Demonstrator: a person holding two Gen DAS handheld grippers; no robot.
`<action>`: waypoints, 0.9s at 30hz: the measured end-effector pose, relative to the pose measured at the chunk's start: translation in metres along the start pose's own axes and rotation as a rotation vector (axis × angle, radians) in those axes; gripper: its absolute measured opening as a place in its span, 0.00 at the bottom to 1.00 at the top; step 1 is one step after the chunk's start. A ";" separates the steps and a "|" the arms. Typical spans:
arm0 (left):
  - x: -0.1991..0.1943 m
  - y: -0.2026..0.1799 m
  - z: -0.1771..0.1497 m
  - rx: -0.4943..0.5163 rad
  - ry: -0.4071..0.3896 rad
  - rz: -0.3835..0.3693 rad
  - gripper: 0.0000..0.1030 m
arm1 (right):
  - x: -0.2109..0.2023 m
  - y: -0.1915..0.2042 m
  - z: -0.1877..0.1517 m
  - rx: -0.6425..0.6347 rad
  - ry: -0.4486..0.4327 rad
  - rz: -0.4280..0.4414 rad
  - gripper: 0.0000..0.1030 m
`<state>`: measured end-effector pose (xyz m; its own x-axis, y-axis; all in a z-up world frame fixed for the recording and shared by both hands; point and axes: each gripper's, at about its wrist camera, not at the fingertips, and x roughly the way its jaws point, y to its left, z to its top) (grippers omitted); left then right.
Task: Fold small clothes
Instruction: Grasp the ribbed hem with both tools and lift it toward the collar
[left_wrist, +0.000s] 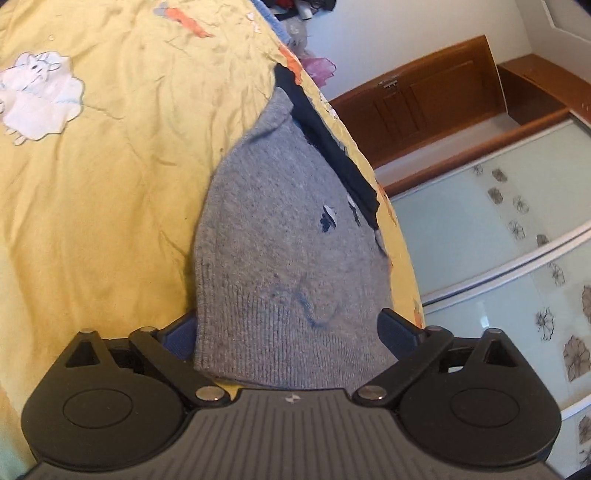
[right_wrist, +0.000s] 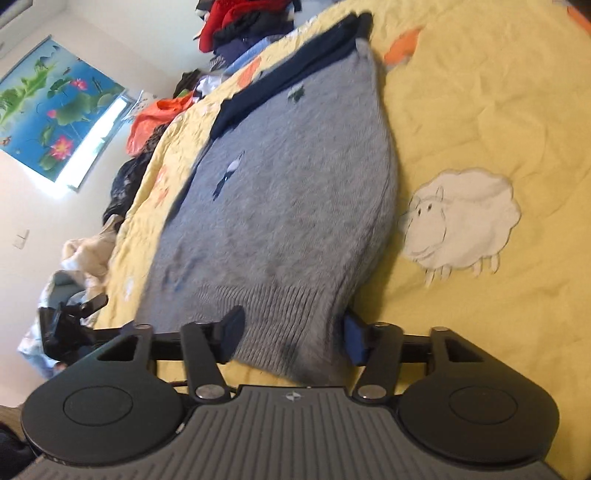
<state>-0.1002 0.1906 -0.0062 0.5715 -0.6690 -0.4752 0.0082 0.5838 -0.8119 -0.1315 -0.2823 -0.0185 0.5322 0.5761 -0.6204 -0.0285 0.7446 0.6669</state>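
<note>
Sweater (left_wrist: 280, 236): grey knit, flat on the yellow quilt (left_wrist: 110, 184) — soft, light, floppy.
Hold: the ribbed hem (right_wrist: 280, 314).
Left gripper (left_wrist: 288, 328): wide, straddling hem, not pinching.
Right gripper (right_wrist: 291, 332): half-closed around hem — grip unclear.

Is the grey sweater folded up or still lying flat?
Mostly flat. The grey sweater lies spread along the yellow blanket, ribbed hem nearest; no fold shows across its body.
</note>
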 end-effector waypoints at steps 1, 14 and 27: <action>0.000 0.000 0.001 -0.002 0.005 0.004 0.91 | 0.000 -0.003 0.000 0.014 0.002 0.006 0.49; 0.018 -0.004 0.009 0.086 0.068 0.180 0.06 | 0.006 -0.013 -0.001 0.083 0.018 0.061 0.29; 0.008 -0.012 0.013 0.168 0.058 0.244 0.05 | -0.018 -0.030 -0.003 0.081 -0.022 0.023 0.15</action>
<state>-0.0848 0.1843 0.0036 0.5252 -0.5217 -0.6723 0.0146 0.7954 -0.6058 -0.1423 -0.3138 -0.0286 0.5504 0.5845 -0.5961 0.0273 0.7010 0.7126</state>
